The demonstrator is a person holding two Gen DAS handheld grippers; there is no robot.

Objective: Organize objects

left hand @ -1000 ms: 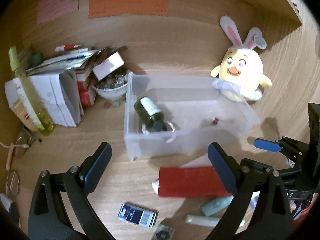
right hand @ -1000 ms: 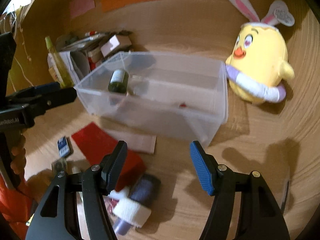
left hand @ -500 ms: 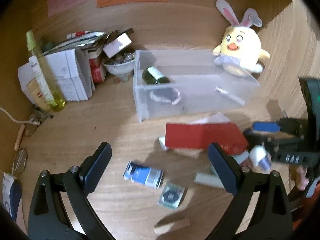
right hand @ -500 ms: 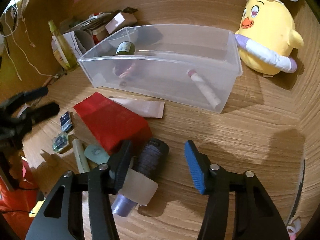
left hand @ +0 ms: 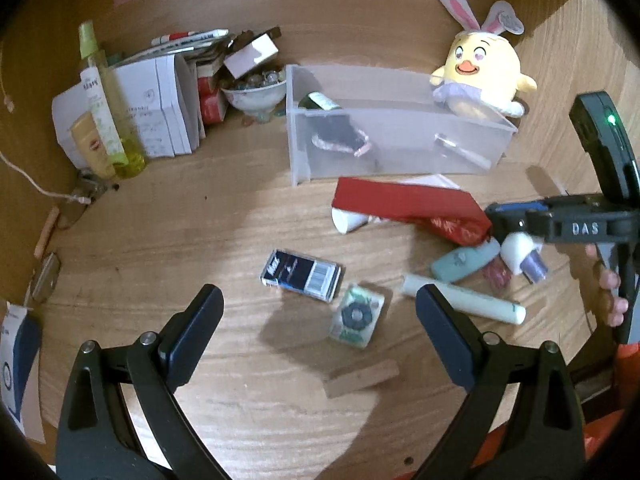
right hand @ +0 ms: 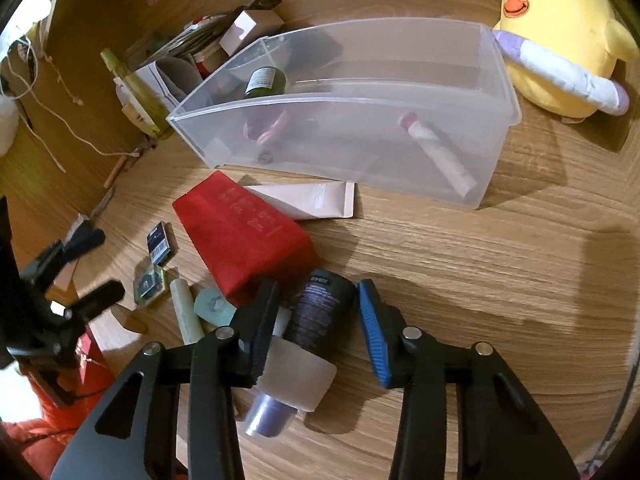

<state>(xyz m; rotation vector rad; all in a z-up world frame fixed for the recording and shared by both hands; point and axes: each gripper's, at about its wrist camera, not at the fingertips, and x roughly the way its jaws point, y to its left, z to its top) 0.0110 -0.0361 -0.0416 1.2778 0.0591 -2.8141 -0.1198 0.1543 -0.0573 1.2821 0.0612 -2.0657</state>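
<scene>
A dark purple tube with a frosted cap (right hand: 320,312) lies on the wooden table beside a red pouch (right hand: 244,236). My right gripper (right hand: 316,292) straddles the tube. Its jaws are closing, with the blue pad close to the tube's side and a small gap at the other finger. In the left wrist view that gripper (left hand: 520,220) is low at the right, over the tube (left hand: 524,256). My left gripper (left hand: 318,296) is open and holds nothing, hanging above a black-and-blue box (left hand: 302,274) and a small green packet (left hand: 356,316). The clear bin (right hand: 496,80) holds a green bottle (right hand: 266,80) and a white tube (right hand: 440,156).
A pale green stick (left hand: 464,300), a teal case (left hand: 464,262), a cream tube (right hand: 316,200) and a wooden block (left hand: 362,378) lie loose. A yellow plush chick (left hand: 480,76) sits behind the bin. A bowl of marbles (left hand: 256,88), stacked boxes (left hand: 160,108) and a spray bottle (left hand: 104,100) crowd the back left.
My right gripper has sunk and tipped down around the purple tube, and its jaws have narrowed. My left gripper has drawn back from the bin to above the small boxes.
</scene>
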